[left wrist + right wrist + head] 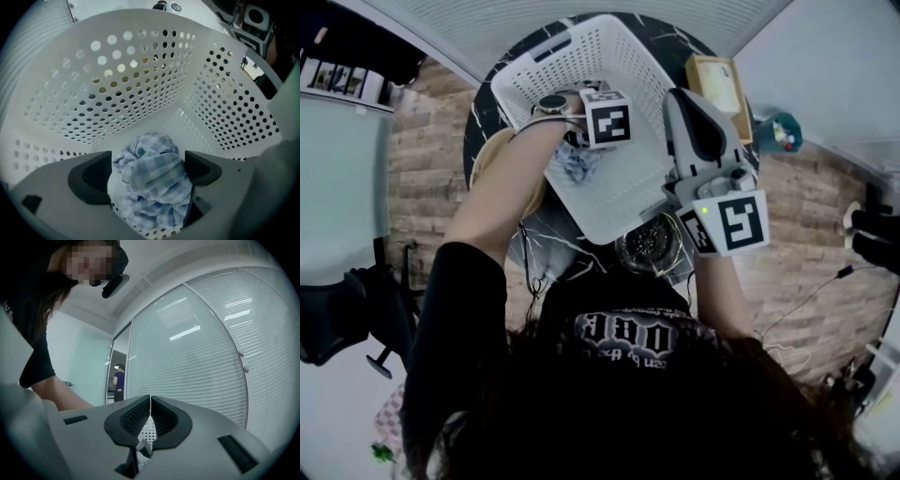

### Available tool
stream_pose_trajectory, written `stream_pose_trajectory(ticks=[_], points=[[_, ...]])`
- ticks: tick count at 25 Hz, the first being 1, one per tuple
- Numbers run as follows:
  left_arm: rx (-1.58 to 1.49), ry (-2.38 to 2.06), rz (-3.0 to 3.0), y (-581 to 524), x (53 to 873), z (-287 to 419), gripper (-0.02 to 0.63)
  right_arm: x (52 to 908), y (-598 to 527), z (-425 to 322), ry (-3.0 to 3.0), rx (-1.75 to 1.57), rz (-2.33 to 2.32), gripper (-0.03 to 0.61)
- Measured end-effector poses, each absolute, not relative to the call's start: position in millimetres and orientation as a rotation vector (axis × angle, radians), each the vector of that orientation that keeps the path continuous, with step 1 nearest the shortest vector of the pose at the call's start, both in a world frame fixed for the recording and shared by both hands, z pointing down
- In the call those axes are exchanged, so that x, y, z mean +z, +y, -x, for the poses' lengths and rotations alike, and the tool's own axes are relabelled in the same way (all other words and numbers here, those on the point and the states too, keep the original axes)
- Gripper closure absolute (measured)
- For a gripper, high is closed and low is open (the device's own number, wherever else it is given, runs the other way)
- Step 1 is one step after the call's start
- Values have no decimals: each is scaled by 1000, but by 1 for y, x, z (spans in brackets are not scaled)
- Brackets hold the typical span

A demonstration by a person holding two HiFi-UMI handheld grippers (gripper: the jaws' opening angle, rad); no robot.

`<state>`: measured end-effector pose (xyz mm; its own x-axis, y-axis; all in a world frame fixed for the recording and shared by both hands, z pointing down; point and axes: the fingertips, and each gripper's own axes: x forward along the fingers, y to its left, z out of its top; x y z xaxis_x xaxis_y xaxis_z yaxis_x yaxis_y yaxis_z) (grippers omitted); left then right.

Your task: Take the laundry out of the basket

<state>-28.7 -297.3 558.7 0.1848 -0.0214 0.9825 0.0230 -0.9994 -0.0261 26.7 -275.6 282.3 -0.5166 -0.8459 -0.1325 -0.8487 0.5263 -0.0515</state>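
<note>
While the right gripper has its jaws pinched nearly together on a thin strip of the white perforated plastic laundry basket, steadying it from its right side, the left gripper reaches down inside. Its jaws stand wide on either side of a crumpled blue-and-white checked cloth, and the pads appear to press into the bundle, so I judge it gripped. The cloth sits low in the basket, toward the near left side, with the holed floor showing just beneath it.

The step in hand looks like the pick-up itself: the garment is seized but not yet out. The next move calls for a straight lift clear of the rim, with the right gripper holding the basket down so it does not ride up or slide on the dark marbled round table.

By count: one basket, one piece of laundry visible in it, two grippers, both closed on something.
</note>
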Motion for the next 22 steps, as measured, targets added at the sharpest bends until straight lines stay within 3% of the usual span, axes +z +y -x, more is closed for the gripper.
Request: stream_pose_trajectory(ticks=[22], points=[[-2178,57,2461,-299,607,32,138,281,-275,-28,2627,34,1464,551]])
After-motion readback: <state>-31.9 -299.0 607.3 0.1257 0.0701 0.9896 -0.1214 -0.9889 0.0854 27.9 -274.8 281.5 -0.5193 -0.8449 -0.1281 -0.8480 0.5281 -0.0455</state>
